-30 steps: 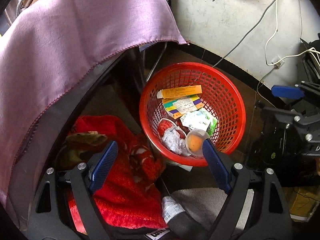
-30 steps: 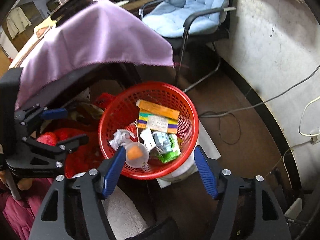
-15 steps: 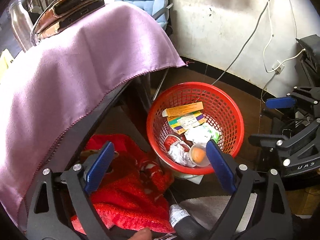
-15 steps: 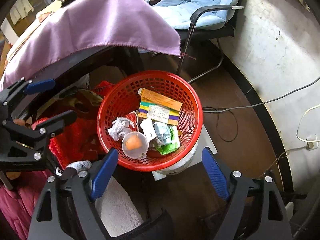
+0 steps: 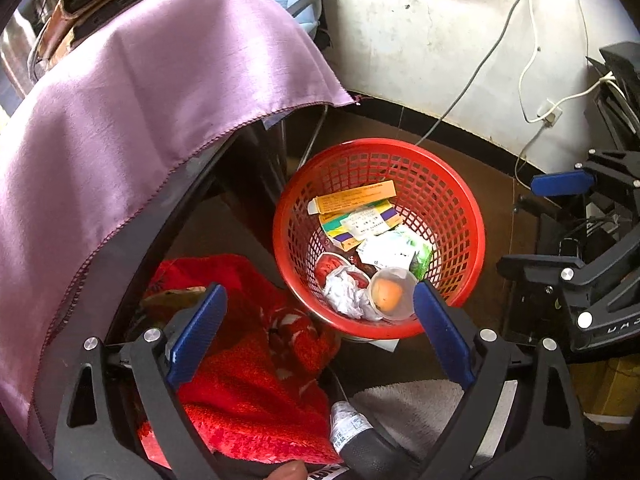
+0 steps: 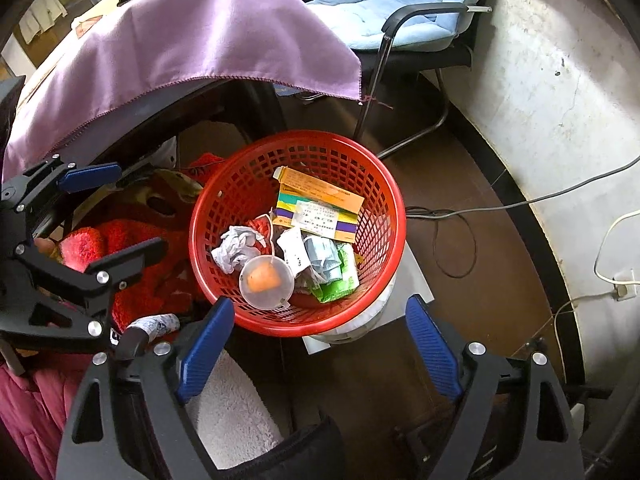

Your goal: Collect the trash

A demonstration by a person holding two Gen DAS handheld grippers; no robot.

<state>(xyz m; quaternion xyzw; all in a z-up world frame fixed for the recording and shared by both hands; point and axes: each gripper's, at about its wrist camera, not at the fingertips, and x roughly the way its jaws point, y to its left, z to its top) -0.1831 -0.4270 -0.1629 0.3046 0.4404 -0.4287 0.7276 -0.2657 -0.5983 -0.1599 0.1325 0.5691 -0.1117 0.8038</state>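
At far left, a smooth mauve cloth (image 6: 208, 36) with a stitched hem is draped over the surface, its corner hanging beside the red basket (image 6: 394, 216). Beneath it, fuzzy red fabric (image 5: 256, 380) is bunched. The left tool (image 5: 316, 344) and right tool (image 6: 316, 350) are spread wide with nothing between the blue pads; both have just been opening. Inside the round lattice basket lie crumpled paper (image 6: 234, 248), a clear cup (image 6: 266, 280) with something orange inside, flat cartons (image 6: 320, 204) and a green wrapper (image 6: 338, 284). Bare brown floor (image 6: 460, 312) is left at right.
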